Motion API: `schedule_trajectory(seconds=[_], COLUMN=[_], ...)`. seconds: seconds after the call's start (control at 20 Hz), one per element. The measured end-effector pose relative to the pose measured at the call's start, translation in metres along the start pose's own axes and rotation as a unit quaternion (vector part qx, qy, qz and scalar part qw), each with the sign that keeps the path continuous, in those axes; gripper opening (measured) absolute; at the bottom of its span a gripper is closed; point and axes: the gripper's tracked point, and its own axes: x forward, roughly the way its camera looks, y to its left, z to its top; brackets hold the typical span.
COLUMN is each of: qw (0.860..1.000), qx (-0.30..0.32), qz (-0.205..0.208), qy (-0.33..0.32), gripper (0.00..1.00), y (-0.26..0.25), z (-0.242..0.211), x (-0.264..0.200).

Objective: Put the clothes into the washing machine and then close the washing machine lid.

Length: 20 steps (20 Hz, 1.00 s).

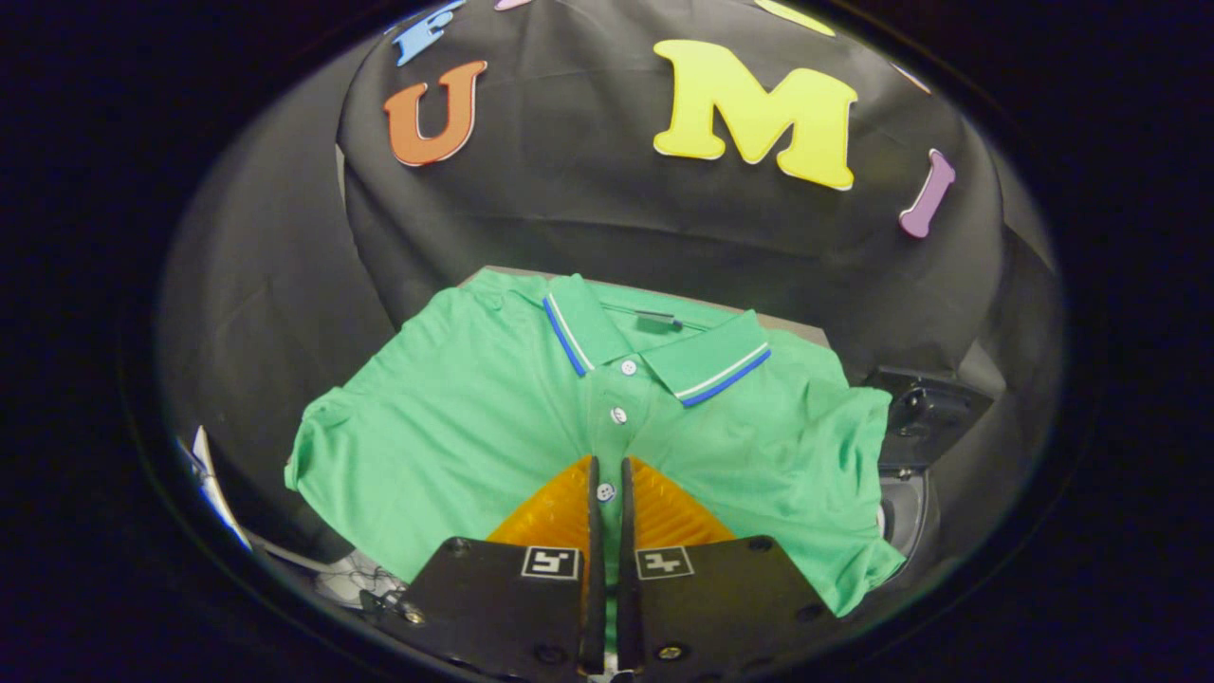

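A green polo shirt [474, 417] with a blue-and-white trimmed collar hangs spread out ahead of me, collar on the far side. My gripper [607, 474] is shut on the shirt's button placket, with a strip of the fabric and one button pinched between both fingers. The shirt drapes out to either side of the fingers and hides most of what lies under it. A dark machine part [925, 413] with a round opening [901, 522] below it shows to the right of the shirt's sleeve.
A grey flat surface edge [787, 327] shows behind the collar, in front of the black cloth wall. Left of the shirt and low down there is a white curved rim [213, 493] and a pale wire-like object [356, 574].
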Motion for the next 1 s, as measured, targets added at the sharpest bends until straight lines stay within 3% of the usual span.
schedule_trajectory(seconds=[0.4, 0.8, 1.0], qw=[0.994, 0.982, 0.975], qx=[0.073, 0.059, 0.061], qz=[0.069, 0.068, 0.043], qy=[-0.051, -0.169, -0.208], gripper=[0.06, 0.06, 0.06], y=[-0.013, -0.052, -0.09], z=[-0.017, 0.011, 0.017], x=[-0.05, -0.148, -0.194])
